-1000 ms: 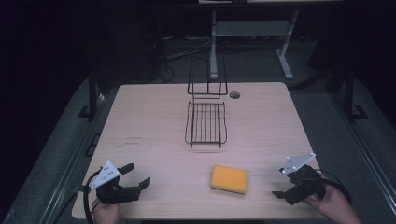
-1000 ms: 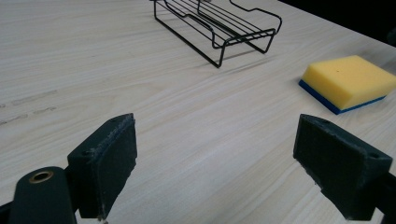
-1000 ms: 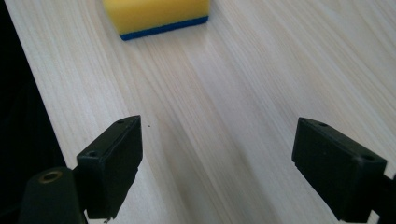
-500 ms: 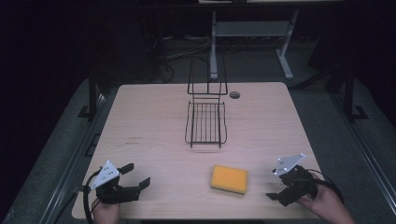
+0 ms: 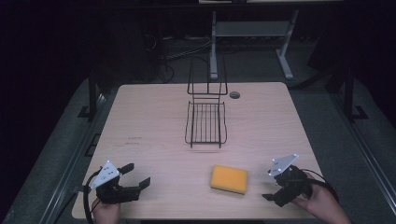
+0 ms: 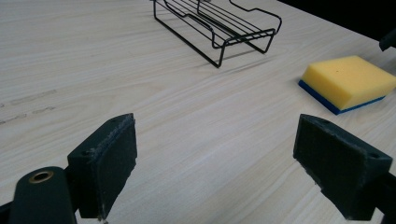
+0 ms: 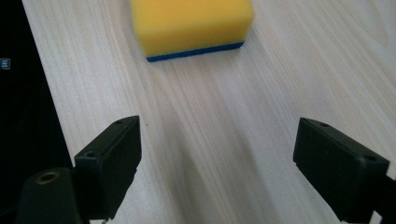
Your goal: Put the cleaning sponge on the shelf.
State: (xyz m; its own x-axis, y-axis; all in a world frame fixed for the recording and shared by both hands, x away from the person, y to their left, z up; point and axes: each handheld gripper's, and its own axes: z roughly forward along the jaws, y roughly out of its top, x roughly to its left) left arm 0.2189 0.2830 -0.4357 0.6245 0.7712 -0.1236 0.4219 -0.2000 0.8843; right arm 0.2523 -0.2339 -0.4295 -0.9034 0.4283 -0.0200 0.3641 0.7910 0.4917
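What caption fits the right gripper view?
Open right tongs face a yellow sponge lying on the wooden table.

The high view is dim, with near-black surroundings; the pale wood-grain table (image 5: 154, 121) is evenly lit from above. Both gripper views are bright. Ahead of the right gripper's jaws, soft shadows streak the table; the jaws look slightly blurred.
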